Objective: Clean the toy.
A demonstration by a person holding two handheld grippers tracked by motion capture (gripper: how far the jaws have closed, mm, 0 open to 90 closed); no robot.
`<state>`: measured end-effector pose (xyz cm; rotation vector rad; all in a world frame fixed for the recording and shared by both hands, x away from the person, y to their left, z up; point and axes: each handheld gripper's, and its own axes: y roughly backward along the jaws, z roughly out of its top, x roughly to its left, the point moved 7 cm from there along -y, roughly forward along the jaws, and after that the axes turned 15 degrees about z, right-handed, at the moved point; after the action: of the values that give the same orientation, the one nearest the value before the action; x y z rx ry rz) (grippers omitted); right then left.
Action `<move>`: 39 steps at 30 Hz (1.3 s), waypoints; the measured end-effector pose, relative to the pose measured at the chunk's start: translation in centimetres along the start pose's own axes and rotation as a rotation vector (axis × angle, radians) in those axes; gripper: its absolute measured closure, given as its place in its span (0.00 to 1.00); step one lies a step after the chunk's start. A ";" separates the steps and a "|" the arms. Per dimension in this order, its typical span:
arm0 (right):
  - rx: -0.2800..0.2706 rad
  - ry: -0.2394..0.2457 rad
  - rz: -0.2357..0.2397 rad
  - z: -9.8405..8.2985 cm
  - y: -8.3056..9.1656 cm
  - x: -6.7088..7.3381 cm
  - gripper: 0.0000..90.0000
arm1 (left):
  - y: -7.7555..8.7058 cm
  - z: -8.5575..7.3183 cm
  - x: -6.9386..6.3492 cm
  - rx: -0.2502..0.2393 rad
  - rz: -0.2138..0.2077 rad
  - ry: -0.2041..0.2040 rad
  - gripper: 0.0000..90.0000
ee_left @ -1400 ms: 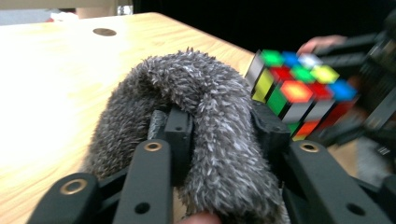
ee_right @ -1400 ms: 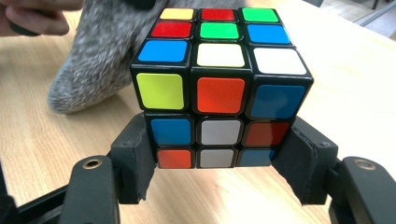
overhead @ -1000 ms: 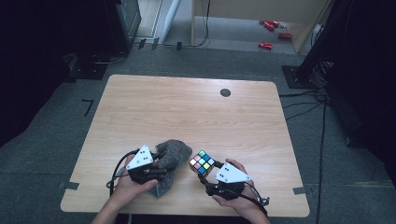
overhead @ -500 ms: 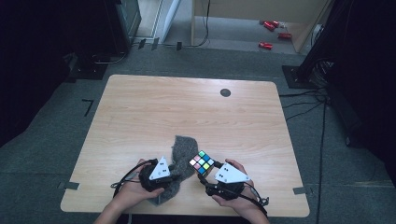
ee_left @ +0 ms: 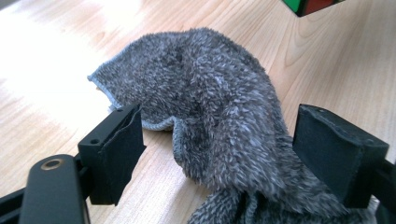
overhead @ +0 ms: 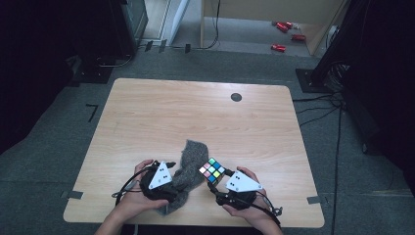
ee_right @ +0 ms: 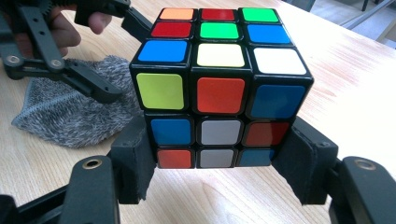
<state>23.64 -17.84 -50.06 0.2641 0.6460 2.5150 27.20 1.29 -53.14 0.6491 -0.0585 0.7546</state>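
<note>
right gripper (ee_right: 219, 182): clamped on Rubik's cube (ee_right: 219, 88) | left gripper (ee_left: 233, 158): jaws apart, straddling grey towel (ee_left: 210, 112) | towel at cube's 9 o'clock

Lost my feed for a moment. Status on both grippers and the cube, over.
Right gripper shut on puzzle cube, raised off table. Left gripper open, jaws astride grey cloth. Nothing in the way.

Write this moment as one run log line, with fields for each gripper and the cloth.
left gripper: open around grey cloth | right gripper: shut on cube | cloth: crumpled on table
</note>
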 end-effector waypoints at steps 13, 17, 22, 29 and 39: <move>0.020 -0.026 0.014 -0.2 -0.5 0.1 0.39 | 0.6 0.8 0.3 -0.091 0.028 0.018 0.14; 0.025 -0.030 0.024 -0.5 -0.8 0.2 0.39 | 0.9 1.3 -0.5 -0.129 0.022 -0.004 0.17; 0.010 -0.034 0.070 0.3 -0.8 0.9 0.39 | 1.0 2.3 -1.8 -0.238 0.041 -0.073 0.17; 0.006 -0.075 0.127 0.5 -0.8 1.4 0.39 | 0.6 2.2 -2.2 -0.289 0.074 -0.158 0.17; 0.014 -0.040 0.149 0.7 -0.8 1.6 0.39 | 0.9 2.3 -2.2 -0.267 -0.097 -0.046 0.24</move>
<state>22.88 -16.09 -49.75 0.3795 0.6503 2.6407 25.43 -0.88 -51.42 0.4114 -0.1665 0.6249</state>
